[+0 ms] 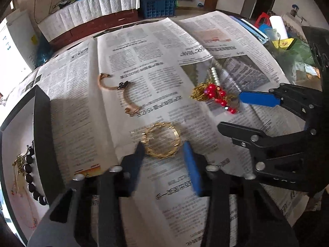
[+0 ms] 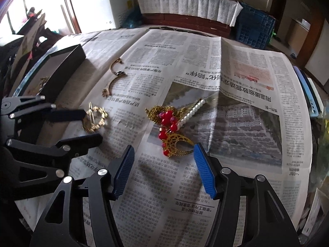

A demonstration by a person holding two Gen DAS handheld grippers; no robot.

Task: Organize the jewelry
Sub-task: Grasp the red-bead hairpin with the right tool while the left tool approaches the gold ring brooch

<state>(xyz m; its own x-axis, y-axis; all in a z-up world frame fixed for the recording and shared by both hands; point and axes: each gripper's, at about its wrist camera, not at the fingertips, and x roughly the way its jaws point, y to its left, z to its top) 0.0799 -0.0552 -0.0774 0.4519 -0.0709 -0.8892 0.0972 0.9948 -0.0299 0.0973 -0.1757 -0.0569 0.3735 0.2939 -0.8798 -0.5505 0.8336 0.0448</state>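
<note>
Spread across the table: newspaper [image 2: 185, 65], jewelry scattered on it. Near the middle, a tangle of gold chain with red beads [image 2: 170, 121] and a pearl strand [image 2: 192, 111] — nothing between it and the right gripper [image 2: 163, 158], jaws standing apart just short of the gold filigree end. Further left, a gold link bracelet [image 1: 162, 141] lying flat inside the left gripper [image 1: 164, 150]; jaws either side of it, seemingly touching, though blurred. Beyond, a thin curved bracelet [image 1: 118, 91], well apart. At the left edge, a black box [image 1: 41, 127] with white floor — inside, dark beads [image 1: 30, 170] and fine chain.
</note>
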